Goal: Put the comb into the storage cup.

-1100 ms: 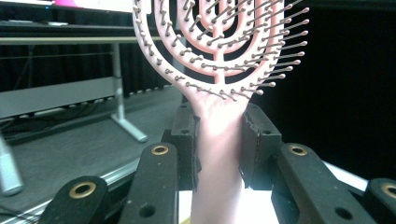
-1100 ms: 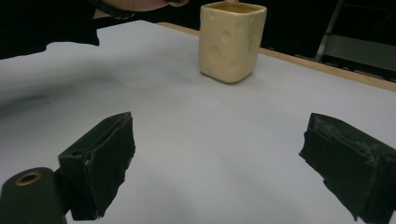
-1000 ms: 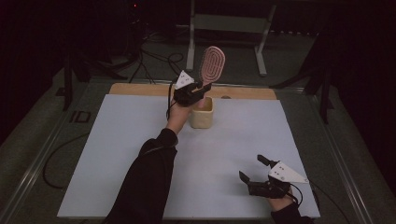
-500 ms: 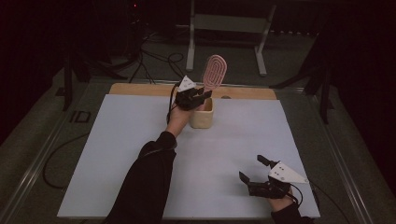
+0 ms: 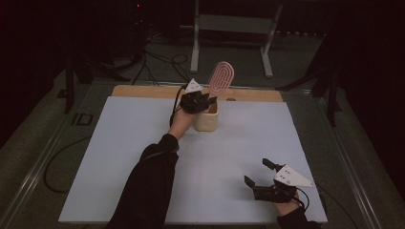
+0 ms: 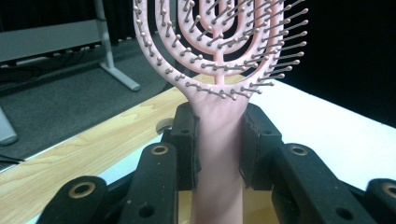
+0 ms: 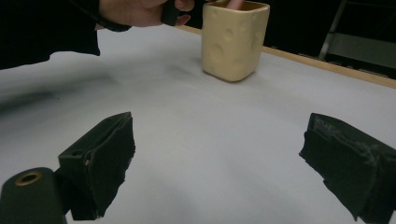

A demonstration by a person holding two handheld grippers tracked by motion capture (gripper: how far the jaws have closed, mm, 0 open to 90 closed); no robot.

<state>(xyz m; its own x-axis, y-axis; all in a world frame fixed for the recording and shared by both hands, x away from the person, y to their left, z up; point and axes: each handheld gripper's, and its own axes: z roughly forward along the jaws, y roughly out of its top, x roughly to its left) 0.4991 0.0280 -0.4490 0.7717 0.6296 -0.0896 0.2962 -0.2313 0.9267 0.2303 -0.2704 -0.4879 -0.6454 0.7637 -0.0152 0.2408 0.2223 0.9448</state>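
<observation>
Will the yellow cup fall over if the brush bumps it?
Maybe. The pale yellow square cup stands taller than wide, so a sideways push might tip it. The pink vented hairbrush looks stiff, upright in the left gripper, so bumps would probably pass on.

The pink hairbrush (image 6: 219, 60) is cut off at the top edge of the left gripper view, and its handle's lower end is hidden inside the cream cup (image 5: 206, 119). In the right gripper view the cup's (image 7: 235, 39) rim meets the top edge, and the person's hand (image 7: 140, 10) is cropped there. The right gripper (image 7: 224, 163) shows only its jaw tips, the right one cut by the frame's edge.
</observation>
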